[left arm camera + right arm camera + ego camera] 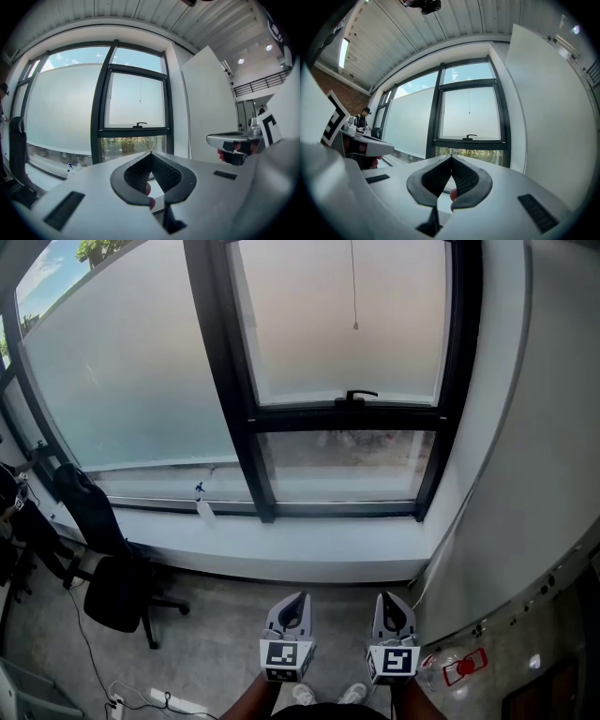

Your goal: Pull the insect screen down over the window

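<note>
Nearest the lens, low in the head view: left gripper point(300, 600) and right gripper point(385, 600), side by side, aimed at the wall beneath the sill and well apart from it. Both sets of tongs pressed together tip to tip, with nothing caught between.

Beyond them, from biggest down:
- Window point(221, 362), dark-framed, filling most of the wall.
- Wide frosted pane point(131, 362) at left.
- Opening sash point(352, 416) at right, hazy above its bar and clear below.
- White sill point(309, 554).
- Office chair point(117, 577) on the floor at left.
- Spray bottle point(204, 509) on the ledge.
- Sash handle point(354, 396).
- Thin pull cord point(353, 282) in front of the upper glass.

No insect screen seen drawn across the sash. Judged to be rolled up at the head of the frame, above what the head view shows, with only the cord reaching down from it.

Step in hand, by the look of things: the approach, no pull begun. Next move likely: lift one gripper to the cord, part its jaws, close on the thread near its end bead, then draw straight down. Fine aim needed for so thin a line.

Cord hanging plumb, long axis vertical, free end pointing down and stopping well above the handle. Roller presumably level along the top rail, with the mesh to travel downward.
</note>
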The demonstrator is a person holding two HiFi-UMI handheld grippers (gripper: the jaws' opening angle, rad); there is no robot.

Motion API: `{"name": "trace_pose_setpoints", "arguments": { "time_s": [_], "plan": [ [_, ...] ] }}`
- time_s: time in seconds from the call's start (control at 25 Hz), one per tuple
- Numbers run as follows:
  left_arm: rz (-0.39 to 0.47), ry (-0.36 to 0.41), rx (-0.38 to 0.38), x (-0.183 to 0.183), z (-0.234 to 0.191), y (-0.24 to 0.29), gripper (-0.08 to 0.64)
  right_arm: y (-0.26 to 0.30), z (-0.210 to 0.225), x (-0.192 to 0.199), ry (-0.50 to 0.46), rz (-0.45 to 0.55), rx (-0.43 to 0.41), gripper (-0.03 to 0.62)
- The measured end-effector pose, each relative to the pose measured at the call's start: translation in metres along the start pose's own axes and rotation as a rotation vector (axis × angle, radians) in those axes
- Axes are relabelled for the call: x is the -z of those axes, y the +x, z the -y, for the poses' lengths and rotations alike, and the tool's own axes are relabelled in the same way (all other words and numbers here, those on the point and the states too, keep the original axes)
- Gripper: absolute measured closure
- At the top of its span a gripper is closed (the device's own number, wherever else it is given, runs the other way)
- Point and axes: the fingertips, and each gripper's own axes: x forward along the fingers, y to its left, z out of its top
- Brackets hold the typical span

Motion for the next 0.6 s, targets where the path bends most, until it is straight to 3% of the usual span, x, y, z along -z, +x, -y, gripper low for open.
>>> {"name": "trace_pose_setpoints", "arguments": {
  "time_s": [0.16, 0.44, 0.6],
  "plan": [
    [0.0, 0.004, 0.025, 0.004, 0.007, 0.006, 0.557, 0.0, 0.008, 0.001, 0.064, -0.001, -0.001, 0.589],
    [0.026, -0.028, 0.011, -0.018, 0.017, 0.012, 0.557, 0.0, 0.018, -0.001, 0.023, -0.001, 0.002, 0.589],
    [0.024, -0.033, 0.009, -0.021, 0.024, 0.019, 0.557, 0.004, 0.026, -0.005, 0.057, 0.004, -0.006, 0.589]
  ]
}}
